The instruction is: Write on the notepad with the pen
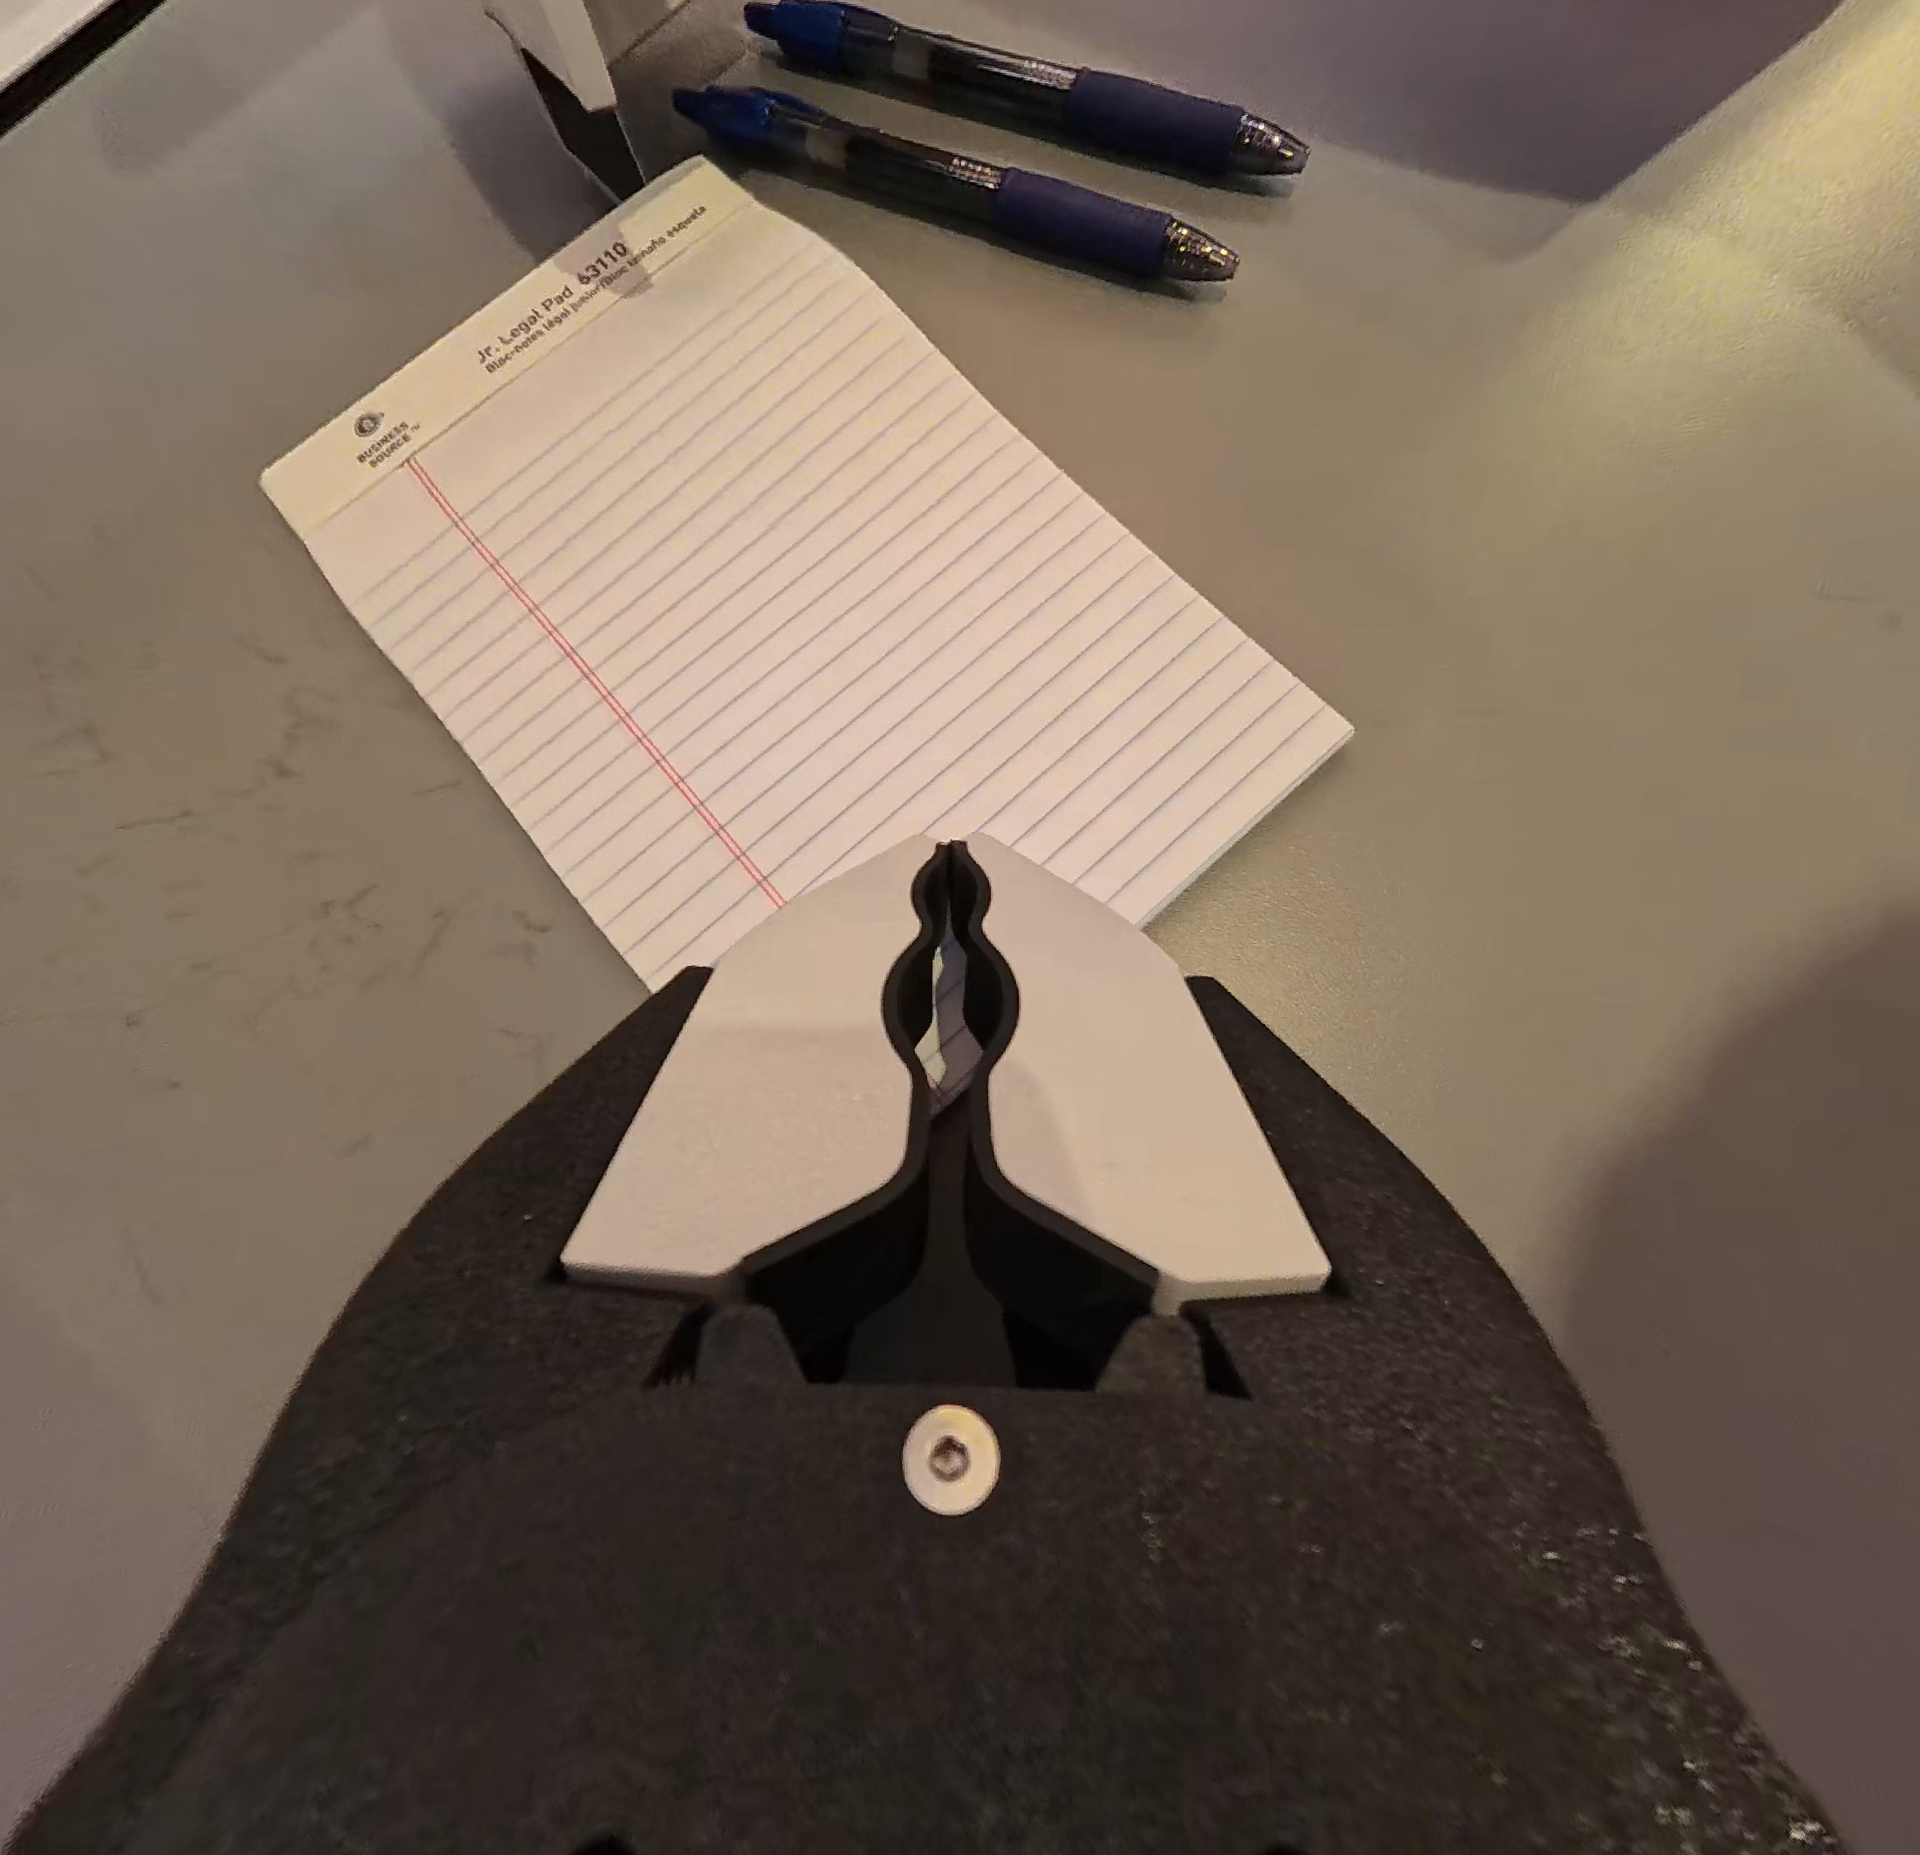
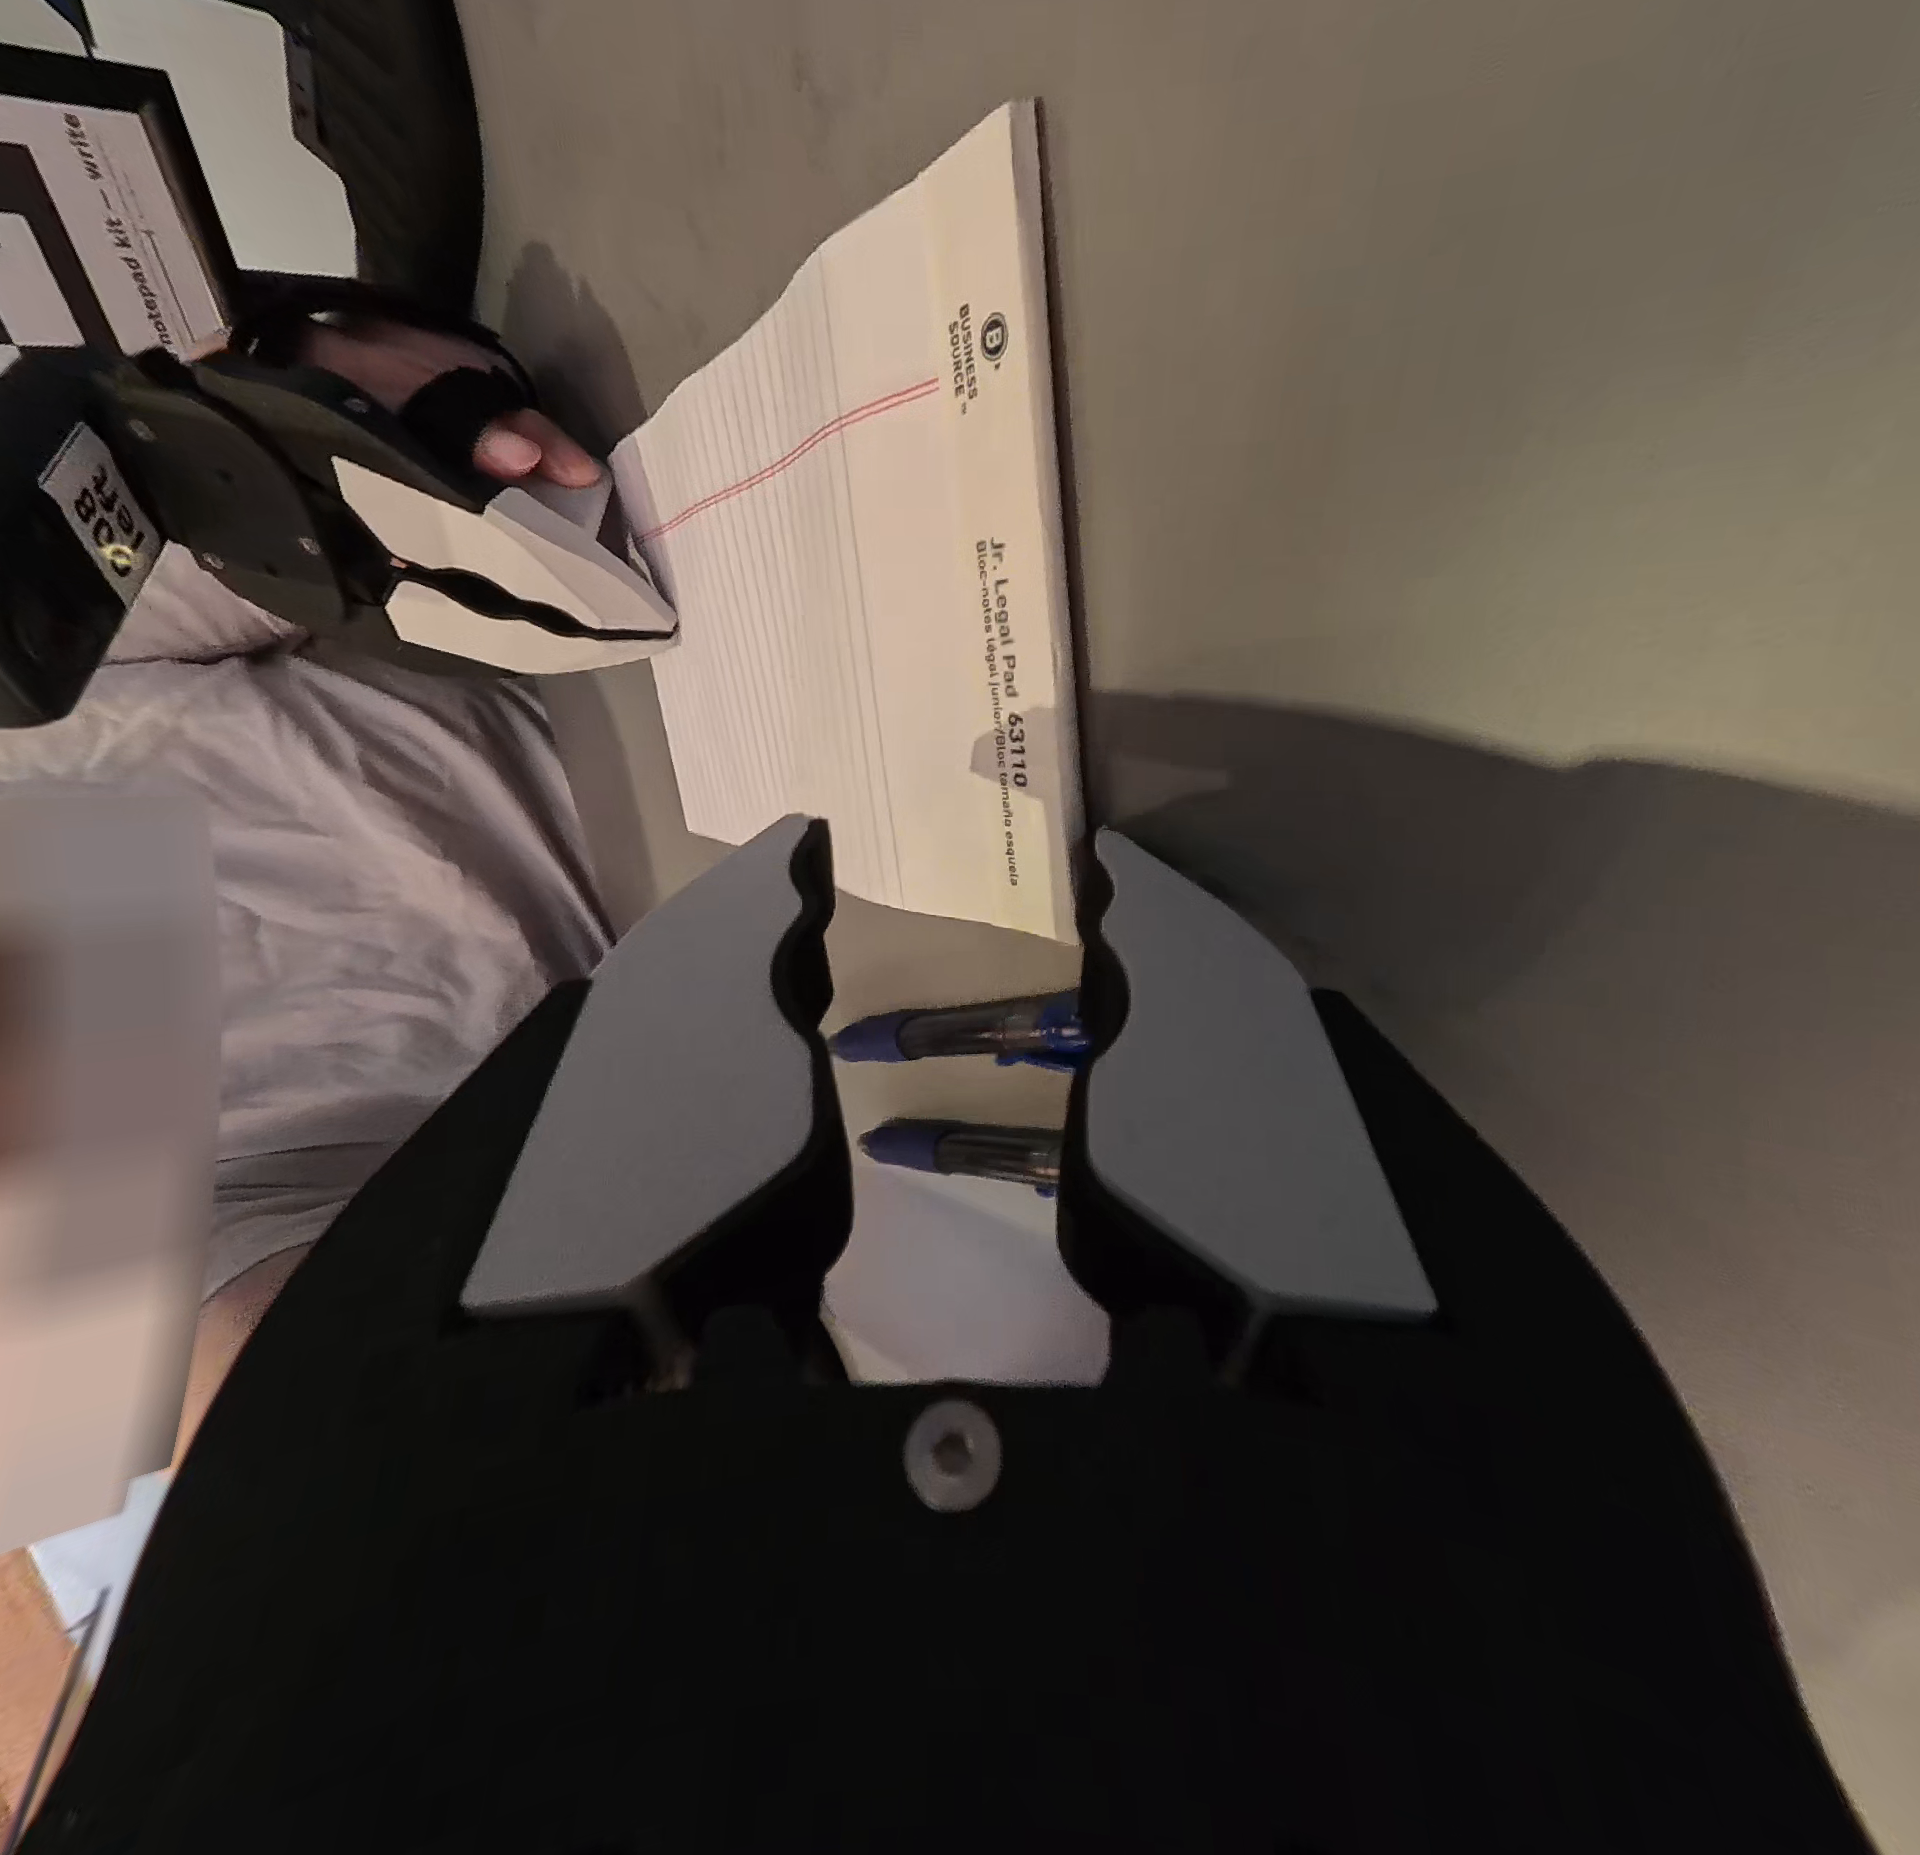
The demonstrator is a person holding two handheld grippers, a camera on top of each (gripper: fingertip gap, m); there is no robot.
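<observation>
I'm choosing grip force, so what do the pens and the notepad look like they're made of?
Pens: likely hard plastic, glossy clear barrel showing the dark insides, matte blue sleeve that looks like rubber, shiny metallic-looking tip. Notepad: a stack of matte ruled paper, layered sheet edges showing along its side; any backing is hidden. The right gripper is open over the pens; the left gripper is shut at the pad's lower edge.

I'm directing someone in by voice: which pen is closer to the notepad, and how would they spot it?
Find the lined notepad on the grey table. Past its top edge lie two matching blue pens side by side. Take the nearer pen, alongside that edge; the farther pen lies beyond it.
</observation>
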